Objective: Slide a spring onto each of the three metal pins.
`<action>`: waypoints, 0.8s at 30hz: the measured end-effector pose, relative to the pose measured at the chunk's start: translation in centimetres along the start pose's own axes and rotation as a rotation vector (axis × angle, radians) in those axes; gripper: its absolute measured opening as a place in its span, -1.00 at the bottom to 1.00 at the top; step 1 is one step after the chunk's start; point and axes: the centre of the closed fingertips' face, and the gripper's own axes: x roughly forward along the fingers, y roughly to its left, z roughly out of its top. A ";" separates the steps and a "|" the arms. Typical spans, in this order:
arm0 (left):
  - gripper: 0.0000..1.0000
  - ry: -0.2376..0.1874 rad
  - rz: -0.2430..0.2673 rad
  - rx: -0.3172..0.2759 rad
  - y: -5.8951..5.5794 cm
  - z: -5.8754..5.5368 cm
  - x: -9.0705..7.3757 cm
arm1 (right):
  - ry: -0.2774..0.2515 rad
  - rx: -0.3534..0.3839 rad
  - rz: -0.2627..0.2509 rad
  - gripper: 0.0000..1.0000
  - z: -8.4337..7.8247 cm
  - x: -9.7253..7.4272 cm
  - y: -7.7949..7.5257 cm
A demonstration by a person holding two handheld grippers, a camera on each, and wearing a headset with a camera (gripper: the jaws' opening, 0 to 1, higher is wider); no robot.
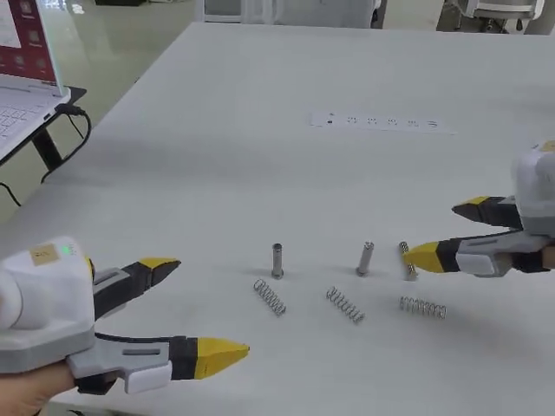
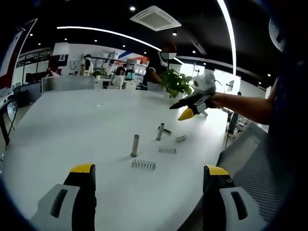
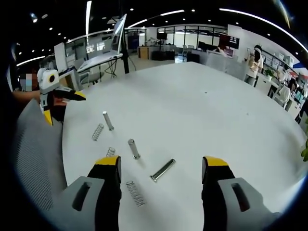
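Metal pins (image 1: pixel 277 260) glossy; wire springs (image 1: pixel 270 296) (shiny too); table (image 1: pixel 260 156) matt.

- left gripper (image 1: pixel 198 306): lower left in head view, jaws spread wide, tips pointing right
- right gripper (image 1: pixel 438 231): far right, jaws apart, tips pointing left

In the head view the right gripper (image 1: pixel 431 232) is cut off by the picture's right edge, and its lower yellow tip covers part of the rightmost pin (image 1: pixel 404 250). The left gripper (image 1: pixel 212 305) runs off the bottom left corner. The laptop (image 1: pixel 26 52) is cut by the left edge. Markings on the strip (image 1: pixel 381 122) toward the bench's far edge are too small to read.
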 end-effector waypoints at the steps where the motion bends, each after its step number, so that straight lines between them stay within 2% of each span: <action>1: 0.79 0.000 0.000 0.002 0.0 0.1 -0.1 | 0.006 0.001 -0.002 0.33 0.0 0.2 -0.2; 6: 0.78 -0.009 0.005 0.013 -0.2 0.6 -0.4 | 0.033 0.015 -0.019 0.26 -0.1 1.0 -1.1; 9: 0.78 -0.011 0.004 0.019 -0.3 0.8 -0.5 | 0.074 0.033 -0.032 0.22 -0.8 1.7 -1.5; 12: 0.78 -0.013 0.003 0.023 -0.4 0.9 -0.5 | 0.109 0.052 -0.041 0.16 -1.4 2.3 -1.6; 17: 0.78 -0.011 -0.003 0.027 -0.4 0.8 -0.4 | 0.131 0.090 -0.055 0.03 -1.7 3.2 -1.8; 24: 0.76 -0.013 -0.007 0.030 -0.5 0.8 -0.4 | 0.197 0.126 -0.086 -0.12 -2.8 3.7 -1.8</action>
